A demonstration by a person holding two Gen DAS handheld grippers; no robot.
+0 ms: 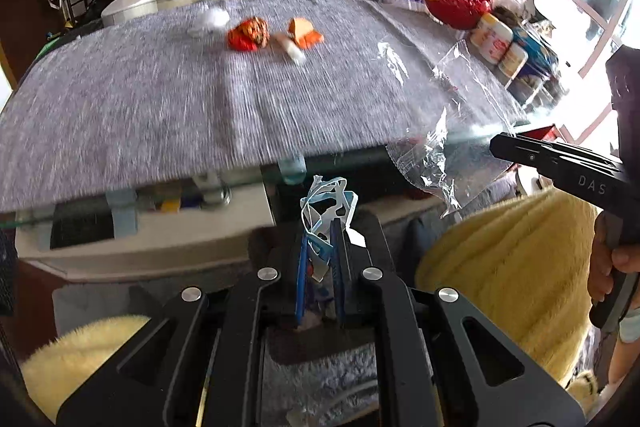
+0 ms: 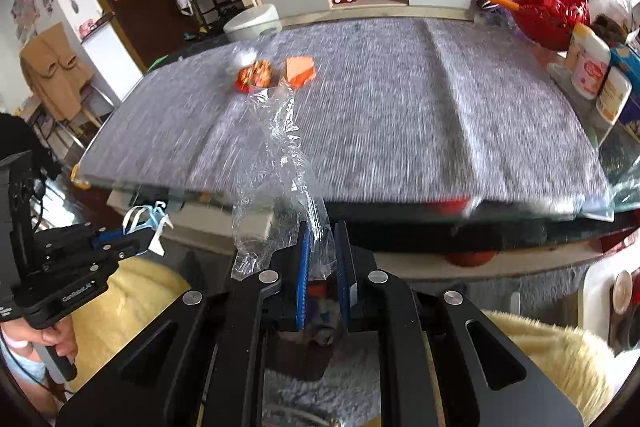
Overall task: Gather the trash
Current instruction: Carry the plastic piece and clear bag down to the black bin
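The left claw [image 1: 320,227] pinches a crumpled blue-and-white scrap [image 1: 328,199] just off the near edge of the table [image 1: 160,115]. The right claw [image 2: 324,247] is pressed onto a clear plastic bag [image 2: 280,155], which hangs loose above it – see-through, so its outline is hard to trace. More trash lies far across the grey cloth: a white wad [image 1: 212,19], a red-orange wrapper [image 1: 248,33] and an orange piece [image 1: 304,33], all motion-blurred.

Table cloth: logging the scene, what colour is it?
Mottled grey table cloth, clearest in the right wrist view.
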